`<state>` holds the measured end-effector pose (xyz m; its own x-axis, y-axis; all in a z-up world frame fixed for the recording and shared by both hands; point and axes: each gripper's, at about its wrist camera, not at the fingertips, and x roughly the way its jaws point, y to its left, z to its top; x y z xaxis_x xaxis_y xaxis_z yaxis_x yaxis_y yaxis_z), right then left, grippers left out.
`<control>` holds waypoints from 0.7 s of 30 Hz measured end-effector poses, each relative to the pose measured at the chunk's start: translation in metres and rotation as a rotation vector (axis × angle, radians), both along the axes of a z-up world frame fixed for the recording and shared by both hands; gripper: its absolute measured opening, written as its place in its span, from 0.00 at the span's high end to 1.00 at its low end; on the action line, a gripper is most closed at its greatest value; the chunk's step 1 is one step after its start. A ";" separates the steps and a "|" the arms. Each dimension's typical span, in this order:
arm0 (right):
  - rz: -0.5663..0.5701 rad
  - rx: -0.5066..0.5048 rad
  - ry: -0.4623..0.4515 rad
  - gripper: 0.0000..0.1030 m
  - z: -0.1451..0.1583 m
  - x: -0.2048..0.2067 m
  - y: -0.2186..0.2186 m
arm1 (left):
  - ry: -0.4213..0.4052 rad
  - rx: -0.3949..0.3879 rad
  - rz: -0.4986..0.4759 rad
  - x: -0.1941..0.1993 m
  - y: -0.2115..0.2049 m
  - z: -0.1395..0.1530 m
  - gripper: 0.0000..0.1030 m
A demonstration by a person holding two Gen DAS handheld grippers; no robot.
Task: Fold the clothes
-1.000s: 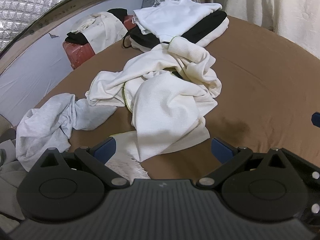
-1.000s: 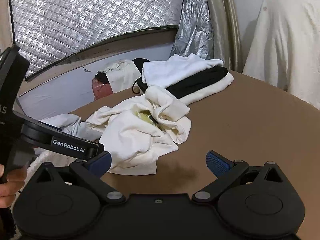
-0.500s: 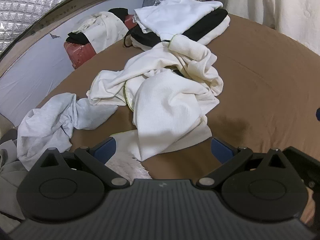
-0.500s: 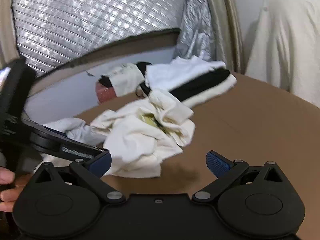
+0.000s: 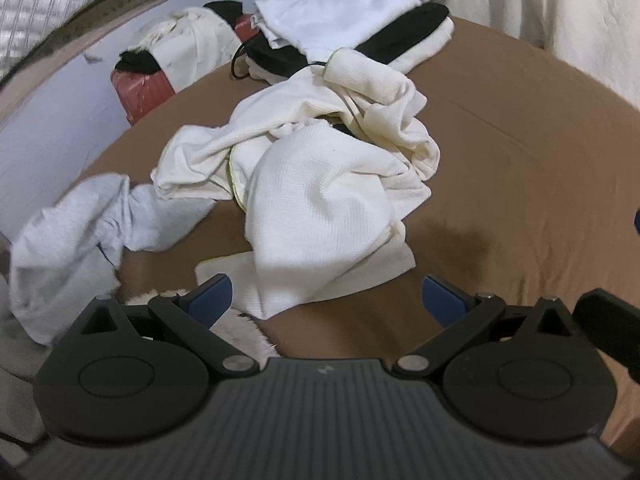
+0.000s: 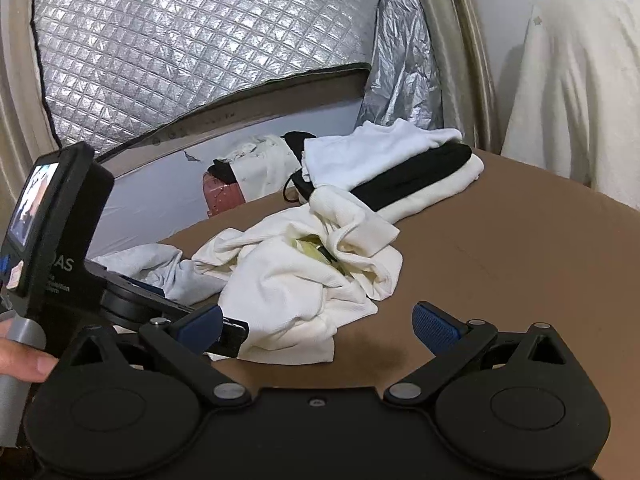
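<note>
Left wrist view. My left gripper [image 5: 326, 294]: blue-padded fingers spread wide, nothing between them, hovering low over the brown surface [image 5: 520, 152]. Item one: crumpled white waffle-knit garment [image 5: 320, 200], heaped at the middle of the surface, its near edge lying between and just ahead of my fingertips; a thin yellow-green trim shows along one fold. Item two: pale grey garment [image 5: 76, 236], bunched at the left, touching the white heap's left edge. Item three: folded stack [image 5: 360, 28] at the far side, white on top, black beneath, cream at the bottom; the heap's far end reaches up against it. Item four: red suitcase [image 5: 138, 92] off the far left edge, draped with white and black cloth. Item five: fluffy white fabric [image 5: 240, 330] just under my left finger.

Right wrist view. My right gripper [image 6: 316, 318]: fingers likewise wide apart and empty, above bare brown surface, the white heap just ahead and to the left. My left gripper's body with its small lit screen [image 6: 34, 200] stands at the left, my hand [image 6: 20, 356] on its grey handle. Quilted silver sheet [image 6: 192, 40] behind; cream cloth [image 6: 576, 92] hanging at the right.
</note>
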<state>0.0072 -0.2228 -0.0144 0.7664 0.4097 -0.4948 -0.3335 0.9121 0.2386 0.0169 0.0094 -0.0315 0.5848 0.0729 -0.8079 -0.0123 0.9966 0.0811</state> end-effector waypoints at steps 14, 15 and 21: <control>-0.009 0.342 0.029 0.00 -0.025 0.069 -0.012 | -0.048 -0.097 0.111 0.086 0.034 0.007 0.00; 0.005 0.345 0.030 0.00 -0.020 0.081 -0.009 | -0.056 -0.124 0.129 0.100 0.041 0.015 0.00; 0.085 0.360 0.076 0.02 -0.001 0.164 0.013 | -0.024 -0.285 0.196 0.154 0.078 0.025 0.00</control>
<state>0.1710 -0.2098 -0.0155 0.6886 0.6284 -0.3617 -0.3734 0.7350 0.5661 0.1711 0.0870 -0.0062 0.6014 -0.0409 -0.7979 -0.2046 0.9575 -0.2033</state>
